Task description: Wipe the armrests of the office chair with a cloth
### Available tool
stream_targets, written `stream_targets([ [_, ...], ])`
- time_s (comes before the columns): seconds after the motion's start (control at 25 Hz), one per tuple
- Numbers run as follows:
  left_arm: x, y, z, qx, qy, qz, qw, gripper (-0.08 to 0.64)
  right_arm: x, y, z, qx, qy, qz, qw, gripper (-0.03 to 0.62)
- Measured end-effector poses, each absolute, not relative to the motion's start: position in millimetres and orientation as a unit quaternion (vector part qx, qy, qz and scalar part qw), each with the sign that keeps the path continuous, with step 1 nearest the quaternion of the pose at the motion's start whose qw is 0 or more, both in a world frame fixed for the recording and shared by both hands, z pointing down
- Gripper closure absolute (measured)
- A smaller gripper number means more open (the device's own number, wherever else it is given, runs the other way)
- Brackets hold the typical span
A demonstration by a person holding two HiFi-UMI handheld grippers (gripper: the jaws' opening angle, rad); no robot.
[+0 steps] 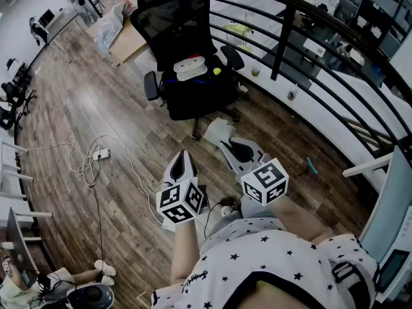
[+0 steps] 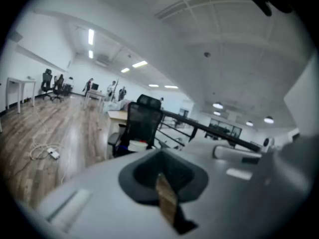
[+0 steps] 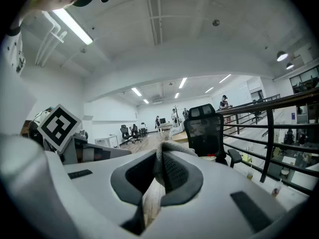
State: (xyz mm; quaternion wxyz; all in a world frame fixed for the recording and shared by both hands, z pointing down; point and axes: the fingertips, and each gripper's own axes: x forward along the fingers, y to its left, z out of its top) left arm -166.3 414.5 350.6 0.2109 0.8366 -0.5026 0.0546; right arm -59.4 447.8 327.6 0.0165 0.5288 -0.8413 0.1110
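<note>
The left hand-held gripper, its jaws all but together on nothing, and the slightly nearer right hand-held gripper, clamped on a pale grey knitted cloth, both point at the black mesh office chair, which stands well ahead by the wooden floor's railed edge with both black padded armrests running away from them.

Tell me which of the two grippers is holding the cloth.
The right gripper: a grey cloth is pinched between its jaws. The left gripper has its jaws together with nothing between them.

Gripper clamps cloth; office chair stands ahead.
</note>
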Motion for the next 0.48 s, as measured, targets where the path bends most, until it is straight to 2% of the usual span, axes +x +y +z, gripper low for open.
stream_targets([
  [0.48, -195.3, 417.0, 342.0, 0.834, -0.506, 0.039, 0.214, 0.554, -90.2, 449.6, 317.1, 0.517, -0.850, 0.097, 0.021, 0.566],
])
